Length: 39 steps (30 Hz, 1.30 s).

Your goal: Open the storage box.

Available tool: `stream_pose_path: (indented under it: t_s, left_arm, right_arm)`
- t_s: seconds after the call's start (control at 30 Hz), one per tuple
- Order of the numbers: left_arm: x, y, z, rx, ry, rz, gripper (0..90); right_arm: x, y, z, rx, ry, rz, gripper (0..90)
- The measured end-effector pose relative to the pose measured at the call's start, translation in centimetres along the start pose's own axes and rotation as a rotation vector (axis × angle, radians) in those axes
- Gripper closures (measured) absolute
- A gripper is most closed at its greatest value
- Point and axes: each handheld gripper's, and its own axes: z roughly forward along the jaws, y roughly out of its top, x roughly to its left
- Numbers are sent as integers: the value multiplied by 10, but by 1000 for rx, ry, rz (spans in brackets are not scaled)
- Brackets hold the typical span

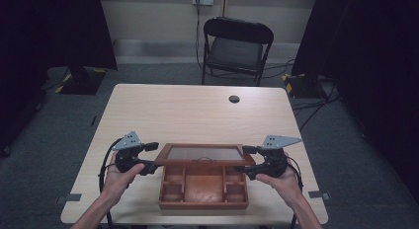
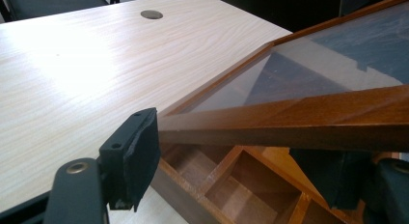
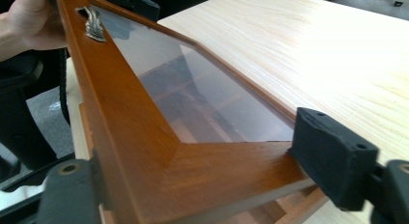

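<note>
A brown wooden box (image 1: 203, 197) with several compartments (image 2: 241, 185) sits at the table's near edge. Its glass-paned lid (image 1: 205, 153) is raised partway, tilted up at the front. My left gripper (image 1: 149, 156) is shut on the lid's left front corner (image 2: 202, 125), one pad (image 2: 137, 154) against the frame's end. My right gripper (image 1: 246, 161) is shut on the lid's right front corner (image 3: 217, 166), with a pad (image 3: 333, 156) at the frame's outer edge. A small metal handle (image 3: 94, 26) sits on the lid's front rail.
The light wood table (image 1: 197, 110) stretches bare beyond the box, with a round cable hole (image 1: 234, 98) near its far edge. A black folding chair (image 1: 237, 46) stands behind the table. Cables lie on the floor at the right.
</note>
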Motion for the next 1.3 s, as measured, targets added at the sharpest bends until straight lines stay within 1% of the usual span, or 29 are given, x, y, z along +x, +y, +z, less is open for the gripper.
stream_pose_path:
  t_s: [0.03,0.07,0.13,0.2,0.3,0.33,0.37,0.4,0.5,0.53,0.57,0.6,0.67,0.7,0.73,0.87,0.9,0.97,1.0,1.07,1.13,1.17,1.23,1.3]
  left_arm:
    - [1,1,1,-2,-4,-4,257]
    - [1,2,1,-11,-5,-17,258]
    - [3,3,2,-14,-7,-24,268]
    - [4,5,4,-8,-9,-26,271]
    - [5,9,5,-6,-16,-18,276]
    - [5,10,5,-2,-19,-16,286]
    - [5,11,6,-7,-22,-13,286]
    - [5,12,6,0,-19,-8,287]
    - [5,12,7,-6,-18,-5,301]
    - [6,13,7,-7,-14,0,307]
    - [6,13,7,-7,-14,0,307]
    - [6,13,7,-8,-13,-7,307]
    - [7,13,8,-9,-10,-2,312]
    - [7,13,8,-9,-13,-3,344]
    - [8,13,9,-9,-18,-6,354]
    - [9,15,12,0,-14,6,360]
    - [10,16,12,5,-7,20,360]
    - [10,18,14,-8,-7,14,358]
    - [11,18,15,-11,0,19,358]
    - [11,19,16,-20,-2,17,347]
    - [12,20,17,-27,-2,26,347]
    - [12,20,17,-32,-5,22,342]
    - [13,21,18,-36,3,16,333]
    - [14,22,19,-38,-4,10,346]
  right_arm:
    - [0,0,0,0,0,0,248]
    - [-1,1,0,-3,-1,3,257]
    - [-3,2,0,-12,-3,7,280]
    - [-4,5,1,-22,5,10,304]
    - [-7,7,3,-19,-4,14,313]
    - [-9,7,4,-18,-11,20,314]
    - [-9,7,4,-18,-11,20,314]
    - [-12,7,5,-22,-11,29,316]
    - [-16,7,6,-26,-12,46,324]
    - [-17,7,6,-32,-13,45,349]
    - [-17,7,6,-32,-13,45,349]
    - [-18,7,6,-31,-5,45,357]
    - [-18,8,7,-32,-5,43,373]
    - [-19,9,7,-36,3,43,392]
    - [-20,10,7,-40,4,44,396]
    - [-22,11,7,-45,10,48,403]
    - [-23,11,7,-46,12,47,408]
    - [-24,13,8,-51,11,46,414]
    - [-25,14,8,-54,11,47,417]
    - [-26,14,8,-60,11,51,417]
    - [-27,15,8,-67,10,54,419]
    - [-28,16,9,-71,10,55,420]
    - [-29,16,9,-75,11,60,421]
    - [-30,17,9,-79,9,61,426]
